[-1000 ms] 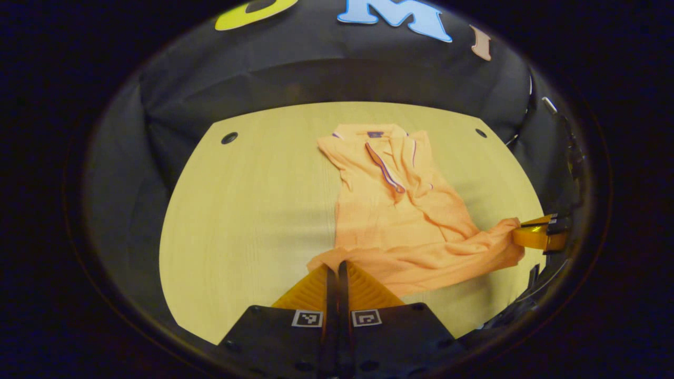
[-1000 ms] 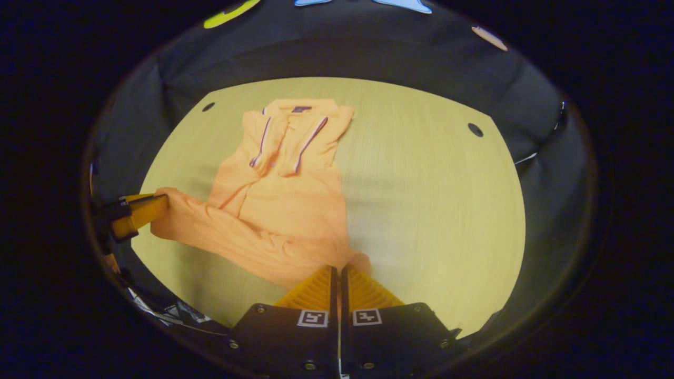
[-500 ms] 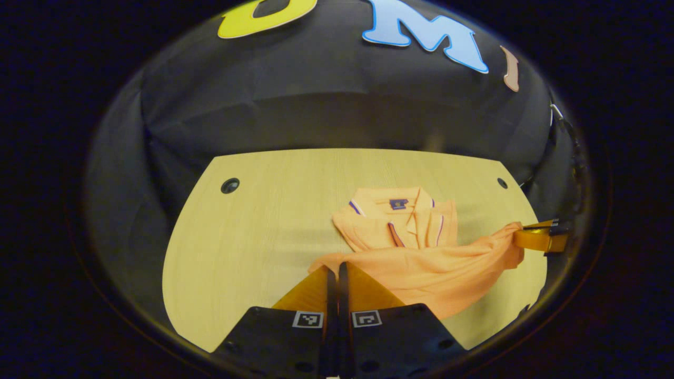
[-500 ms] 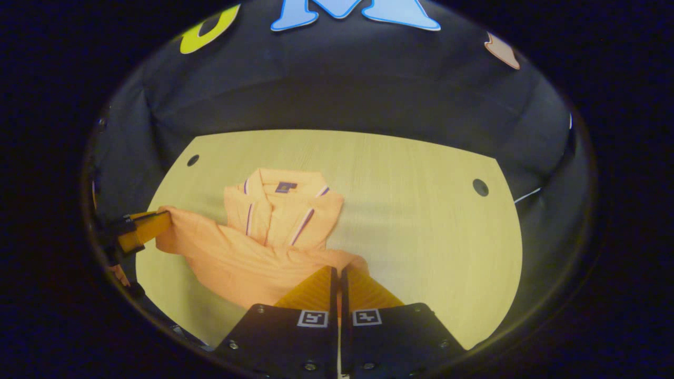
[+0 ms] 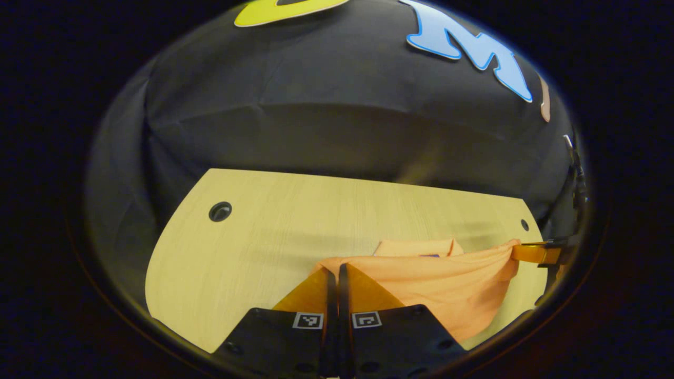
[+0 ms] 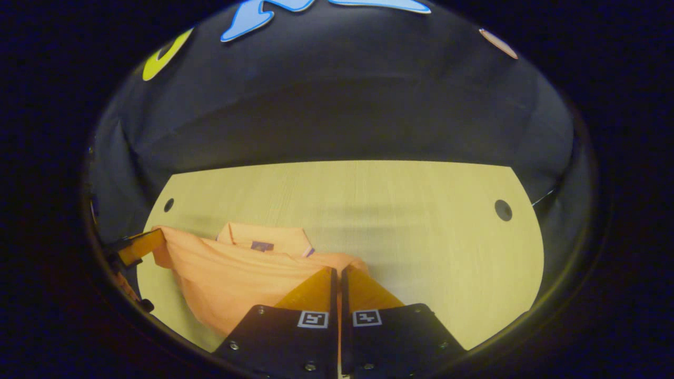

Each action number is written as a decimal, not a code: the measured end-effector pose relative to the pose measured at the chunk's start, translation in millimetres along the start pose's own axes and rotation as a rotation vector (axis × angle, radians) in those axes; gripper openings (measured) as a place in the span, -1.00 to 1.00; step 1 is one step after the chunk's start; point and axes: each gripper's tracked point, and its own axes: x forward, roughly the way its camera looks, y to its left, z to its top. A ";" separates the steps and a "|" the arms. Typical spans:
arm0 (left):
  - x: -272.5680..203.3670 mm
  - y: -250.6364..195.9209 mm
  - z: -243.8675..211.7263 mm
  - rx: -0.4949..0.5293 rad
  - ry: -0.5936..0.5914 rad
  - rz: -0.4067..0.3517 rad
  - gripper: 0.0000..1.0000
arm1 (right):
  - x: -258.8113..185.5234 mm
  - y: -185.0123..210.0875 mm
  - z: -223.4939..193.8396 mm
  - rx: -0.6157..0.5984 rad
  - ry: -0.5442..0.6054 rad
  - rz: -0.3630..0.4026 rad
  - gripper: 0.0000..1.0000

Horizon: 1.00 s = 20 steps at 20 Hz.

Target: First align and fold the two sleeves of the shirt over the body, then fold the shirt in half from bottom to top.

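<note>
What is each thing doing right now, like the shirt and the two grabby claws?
Orange polo shirt: bottom hem lifted and carried toward the collar, fold not yet laid flat.
Collar: lying on the table, partly covered by the raised hem.
Left gripper: shut on a hem corner.
Right gripper: shut on the other hem corner.
Wooden table: bearing the shirt.

Both views look low across the table (image 5: 253, 252) (near, toward the wall).

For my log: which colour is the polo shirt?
Orange polo shirt, clearest in the right gripper view.
</note>
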 end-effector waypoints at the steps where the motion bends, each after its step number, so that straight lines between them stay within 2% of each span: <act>1: 8.7 1.5 1.1 0.003 -0.007 -0.002 -0.88 | 8.4 -1.6 2.5 0.010 -0.009 0.001 -0.95; 10: 75.1 -7.6 10.3 0.096 -0.068 -0.003 -0.89 | 70.6 -14.6 13.9 0.023 -0.041 -0.020 -0.95; 16: 88.5 -7.6 -4.5 0.056 -0.041 -0.013 -0.88 | 78.0 -17.9 7.8 0.015 -0.025 -0.014 -0.94; 17: 87.3 -9.5 -5.8 0.051 -0.038 -0.026 -0.84 | 79.2 -17.7 6.9 0.016 -0.029 -0.012 -0.95; 18: 83.8 -9.4 -5.8 0.049 -0.037 -0.025 -0.74 | 76.0 -18.4 7.4 0.018 -0.028 -0.016 -0.79; 19: 84.1 -8.9 -4.5 0.049 -0.035 -0.019 -0.48 | 73.5 -16.6 7.7 0.022 -0.030 -0.006 -0.79; 20: 78.9 -9.1 -2.5 0.044 -0.041 -0.021 -0.33 | 70.3 -16.6 10.1 0.026 -0.035 -0.001 -0.57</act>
